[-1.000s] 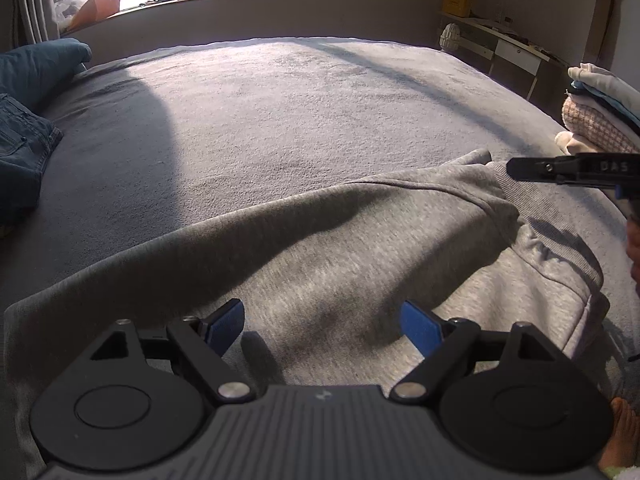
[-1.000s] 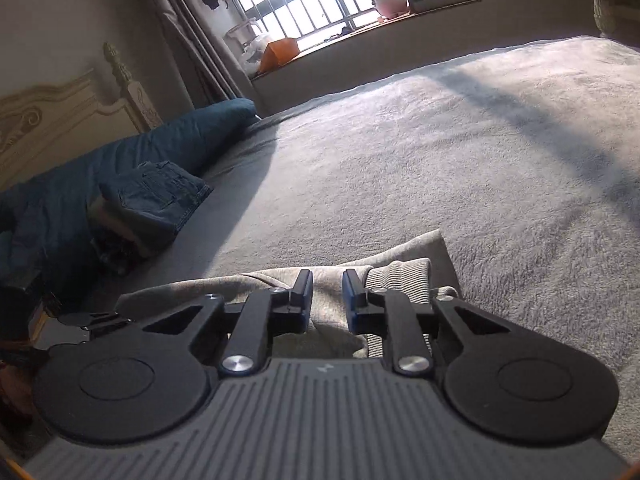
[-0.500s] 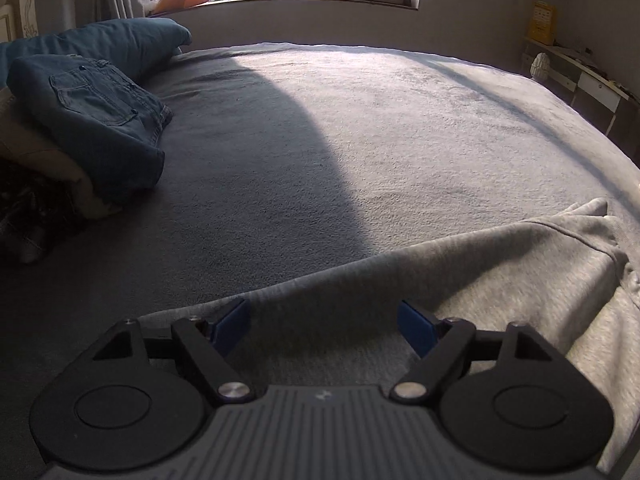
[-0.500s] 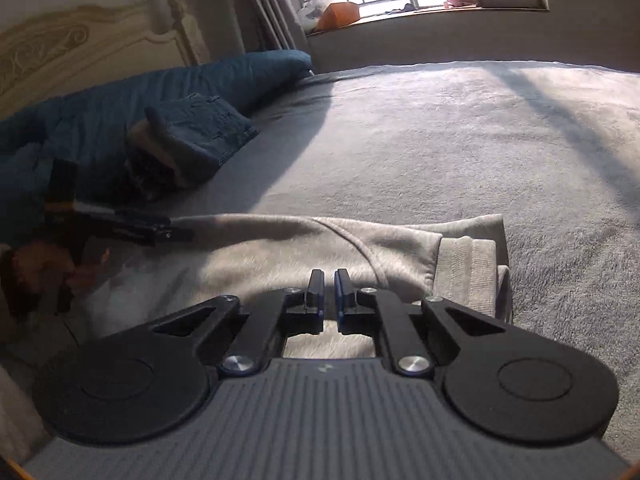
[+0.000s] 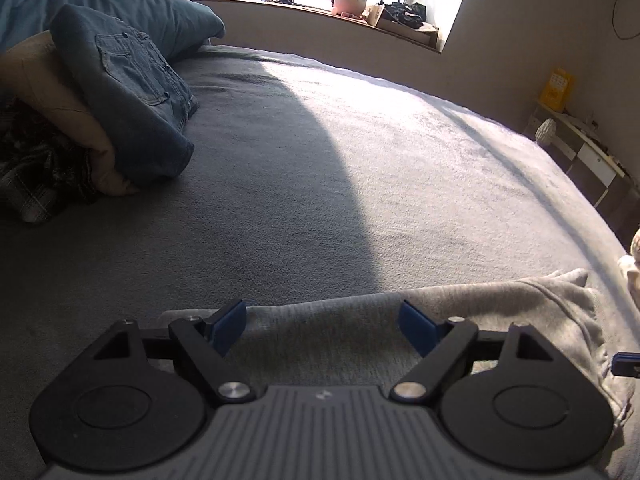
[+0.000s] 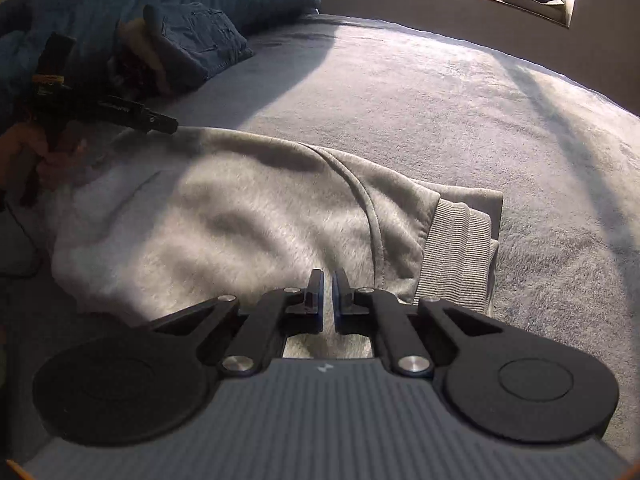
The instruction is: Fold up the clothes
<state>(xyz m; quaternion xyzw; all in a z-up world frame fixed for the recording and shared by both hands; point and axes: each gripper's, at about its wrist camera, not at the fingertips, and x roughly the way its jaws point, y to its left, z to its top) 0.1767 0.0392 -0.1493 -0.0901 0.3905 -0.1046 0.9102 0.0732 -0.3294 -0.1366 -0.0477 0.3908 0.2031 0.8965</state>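
Two grippers work the grey sweatshirt [image 6: 248,216] at the bed's [image 5: 400,168] near edge. Our right gripper [image 6: 327,300] is pinched on fabric near the cuff; our left gripper [image 5: 322,320] hangs spread. We should clamp its far hem before folding.

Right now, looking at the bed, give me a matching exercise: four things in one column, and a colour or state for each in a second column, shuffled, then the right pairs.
Things:
1. left gripper
2. right gripper
3. sweatshirt
4. jeans

Colour or state:
A. blue denim, heaped at the head of the bed
B. jaws wide open
C. light grey, spread on the bed
D. jaws shut on fabric

Pairs: 1-B, 2-D, 3-C, 4-A
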